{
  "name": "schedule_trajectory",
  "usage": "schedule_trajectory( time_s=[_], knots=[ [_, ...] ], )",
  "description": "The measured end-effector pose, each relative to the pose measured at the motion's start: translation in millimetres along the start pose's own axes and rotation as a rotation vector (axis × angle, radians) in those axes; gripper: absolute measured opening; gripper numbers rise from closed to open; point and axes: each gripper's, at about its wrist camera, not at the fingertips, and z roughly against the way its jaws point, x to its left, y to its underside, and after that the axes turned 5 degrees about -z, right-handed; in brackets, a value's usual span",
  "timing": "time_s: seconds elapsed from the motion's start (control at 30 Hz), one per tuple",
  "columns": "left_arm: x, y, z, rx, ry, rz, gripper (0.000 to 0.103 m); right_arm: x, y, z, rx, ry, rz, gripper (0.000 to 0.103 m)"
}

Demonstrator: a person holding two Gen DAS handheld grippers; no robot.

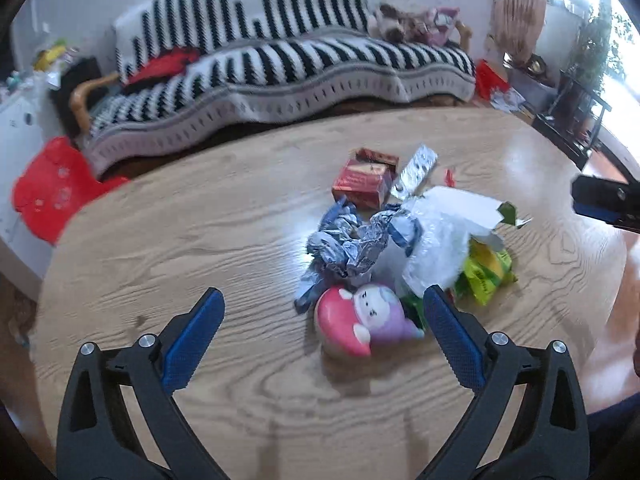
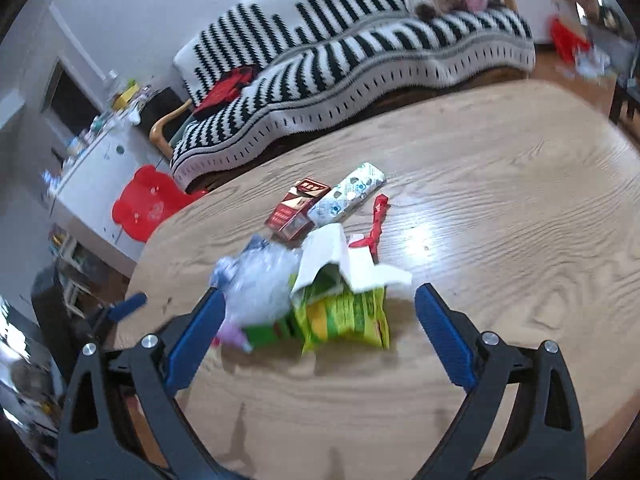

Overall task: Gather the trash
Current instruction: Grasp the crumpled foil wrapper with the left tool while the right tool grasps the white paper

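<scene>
Left wrist view, both grippers (image 1: 323, 302) (image 2: 320, 300) spread empty above trash pile (image 1: 400, 236), striped sofa (image 1: 280, 64) behind table (image 1: 180, 220)

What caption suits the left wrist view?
Open left gripper above a wooden table, facing crumpled silver foil wrappers, a red box and a pink toy.

1. We see a wooden table (image 1: 168, 232), its grain running lengthwise.
2. Behind it we see a sofa under a black-and-white striped blanket (image 1: 280, 56).
3. We spot a red plastic stool (image 2: 144, 204) beside the table's end.
4. A red cushion (image 1: 160, 66) lies on the blanket.
</scene>
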Motion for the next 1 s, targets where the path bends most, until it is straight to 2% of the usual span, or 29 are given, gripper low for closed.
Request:
schedule_trajectory(
  time_s=[0.1, 0.23, 0.43, 0.53, 0.57, 0.6, 0.63, 0.7, 0.83, 0.87, 1.0],
  knots=[
    [4, -2, -24, 0.007, -0.017, -0.003, 0.096, -5, -12, -32, 0.052, 0.006, -0.025, 0.092],
    [5, -7, -44, 0.011, -0.001, -0.017, 0.096, -5, -17, -68, 0.109, -0.012, -0.056, 0.092],
    [1, -11, -70, 0.023, 0.025, -0.045, 0.096, 2, -19, -95, 0.139, 0.008, -0.021, 0.091],
    [2, -12, -74, 0.020, 0.022, -0.038, 0.096, 9, -17, -97, 0.141, 0.010, 0.002, 0.067],
    [2, -12, -70, 0.002, 0.033, -0.029, 0.096, 9, -16, -95, 0.138, 0.007, 0.006, 0.054],
    [2, -13, -67, -0.011, 0.037, -0.024, 0.093, 11, -15, -92, 0.132, -0.001, 0.015, 0.044],
    [1, -14, -63, -0.024, 0.036, -0.024, 0.088, 13, -14, -88, 0.122, -0.001, 0.029, 0.041],
    [0, -16, -55, -0.035, 0.022, -0.030, 0.054, 18, -13, -80, 0.100, -0.002, 0.050, 0.029],
    [7, -16, -47, -0.030, 0.068, 0.017, 0.022, 30, -11, -62, 0.060, -0.029, 0.085, 0.022],
    [9, -16, -45, -0.030, 0.072, 0.031, 0.017, 32, -11, -59, 0.053, -0.039, 0.088, 0.022],
    [15, -17, -30, -0.056, 0.059, 0.076, 0.017, 37, -9, -39, 0.015, -0.075, 0.101, 0.018]
  ],
)
